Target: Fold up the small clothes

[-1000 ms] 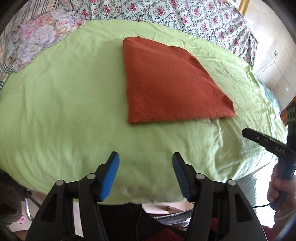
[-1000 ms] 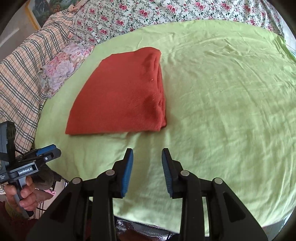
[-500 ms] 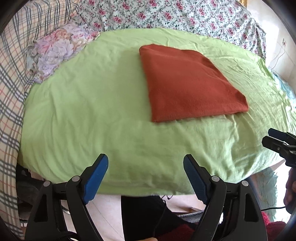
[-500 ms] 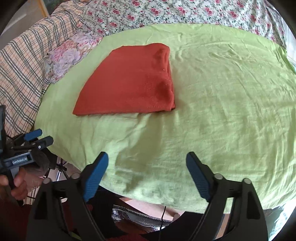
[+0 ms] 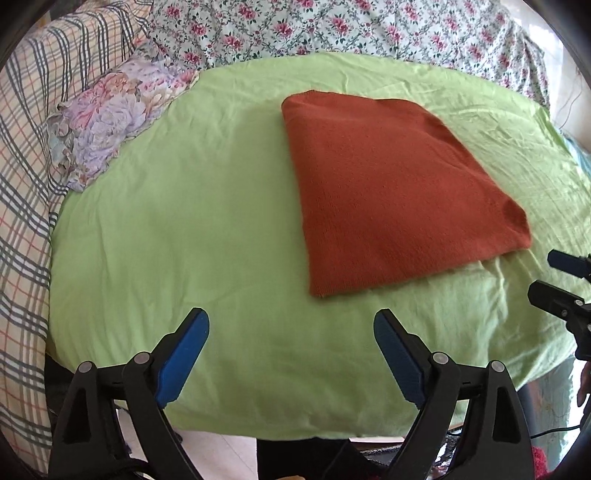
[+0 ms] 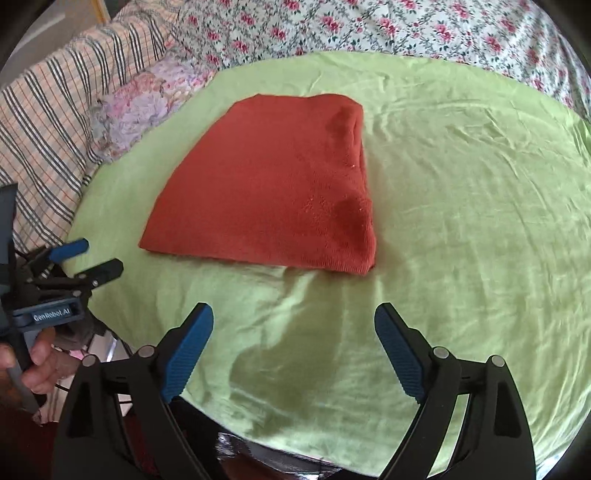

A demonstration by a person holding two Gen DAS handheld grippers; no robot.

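Note:
A rust-red knitted garment (image 5: pixel 391 192) lies folded into a flat rectangle on the green sheet (image 5: pixel 177 221); it also shows in the right wrist view (image 6: pixel 273 192), with its thick folded edge on the right. My left gripper (image 5: pixel 291 332) is open and empty, held back from the garment's near left corner. My right gripper (image 6: pixel 293 328) is open and empty, short of the garment's near edge. Each gripper also shows at the edge of the other's view, the right one (image 5: pixel 554 277) and the left one (image 6: pixel 88 258).
The green sheet (image 6: pixel 461 206) covers a bed. A floral pillow (image 5: pixel 107 122) and a plaid blanket (image 5: pixel 22 184) lie at the left. A flowered bedspread (image 5: pixel 332 29) runs along the back. The sheet's near edge drops off just below the grippers.
Both grippers have opened wide, the right from nearly shut. Both pulled back from the garment and then came slightly closer again. The garment has not moved.

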